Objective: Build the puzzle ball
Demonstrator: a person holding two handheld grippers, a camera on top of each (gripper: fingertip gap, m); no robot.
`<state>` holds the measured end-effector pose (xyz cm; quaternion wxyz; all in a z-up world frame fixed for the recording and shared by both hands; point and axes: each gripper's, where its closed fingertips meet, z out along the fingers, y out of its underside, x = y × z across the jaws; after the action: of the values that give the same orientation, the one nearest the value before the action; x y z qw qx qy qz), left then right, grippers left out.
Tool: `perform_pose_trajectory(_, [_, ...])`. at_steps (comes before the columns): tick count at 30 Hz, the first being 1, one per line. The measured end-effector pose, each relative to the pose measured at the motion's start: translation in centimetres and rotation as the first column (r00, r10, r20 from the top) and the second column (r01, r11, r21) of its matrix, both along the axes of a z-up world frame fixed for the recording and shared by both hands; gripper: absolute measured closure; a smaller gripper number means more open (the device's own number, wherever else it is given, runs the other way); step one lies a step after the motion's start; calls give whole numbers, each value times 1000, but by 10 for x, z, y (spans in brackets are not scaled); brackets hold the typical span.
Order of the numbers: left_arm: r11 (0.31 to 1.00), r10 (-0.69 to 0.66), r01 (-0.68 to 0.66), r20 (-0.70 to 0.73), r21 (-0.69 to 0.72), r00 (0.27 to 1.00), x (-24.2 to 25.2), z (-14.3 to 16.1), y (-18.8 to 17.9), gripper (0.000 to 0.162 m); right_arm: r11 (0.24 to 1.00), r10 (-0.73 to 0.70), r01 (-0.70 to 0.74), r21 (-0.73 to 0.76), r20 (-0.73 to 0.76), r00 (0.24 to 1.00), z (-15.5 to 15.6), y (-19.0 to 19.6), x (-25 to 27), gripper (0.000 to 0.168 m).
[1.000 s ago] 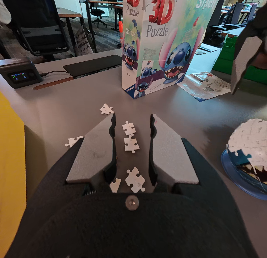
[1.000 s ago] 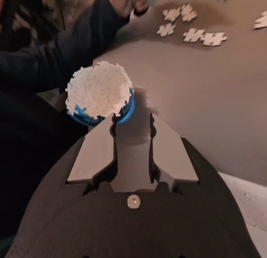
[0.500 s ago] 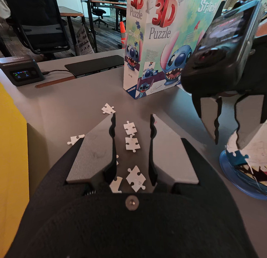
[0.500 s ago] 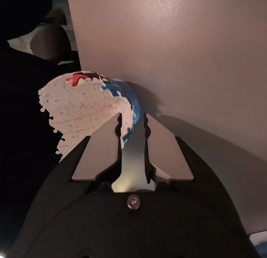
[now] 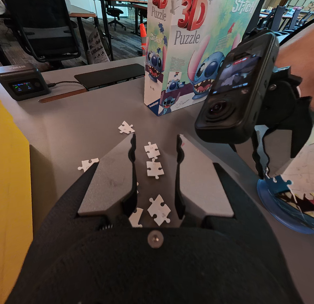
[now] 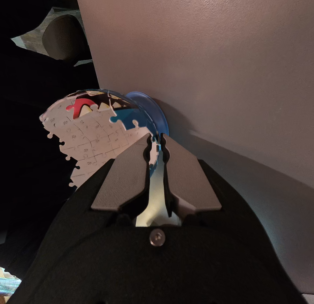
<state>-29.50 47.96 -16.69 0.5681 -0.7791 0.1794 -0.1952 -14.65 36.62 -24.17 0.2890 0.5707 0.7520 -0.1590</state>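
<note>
On the grey table (image 5: 71,125), the left gripper (image 5: 155,139) hovered with its jaws spread wide and nothing between them, above a scatter of loose white puzzle pieces (image 5: 155,167): 2 lay framed between its fingers toward 12 o'clock, 2 more sat near its base, and others lay at 10 and 11 o'clock. The upright puzzle box (image 5: 190,51) stood farther off at 12 to 1 o'clock. At 3 o'clock in the left wrist view, the half-built puzzle ball (image 6: 95,136) sat on its blue stand (image 6: 153,112) near the table's edge. The right gripper (image 6: 156,137), carrying a black camera (image 5: 236,95), had its jaws drawn narrow at the ball's rim; its fingertips (image 5: 260,171) met the jagged edge of the shell, with the wall seemingly caught between them, though a firm clamp could not be told.
</note>
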Motion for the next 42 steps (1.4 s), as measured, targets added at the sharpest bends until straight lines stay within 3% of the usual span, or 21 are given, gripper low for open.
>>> perform_pose_trajectory(20, [1000, 13, -13, 1, 0, 1000, -4, 0, 0, 116, 998, 44, -42, 49, -34, 998, -2, 5, -3, 168])
perform_pose_trajectory(29, [1000, 8, -8, 1, -4, 1000, -3, -1, 0, 116, 999, 7, -3, 46, -91, 996, 15, 8, -16, 141])
perform_pose_trajectory(37, [1000, 15, -15, 15, 0, 1000, -6, 1, 0, 116, 990, -97, 123, 74, -292, 951, 53, 24, -23, 137])
perform_pose_trajectory(42, [1000, 21, -21, 18, 6, 1000, -7, 3, 0, 116, 948, -108, 248, 201, -529, 842, 75, 40, 2, 135])
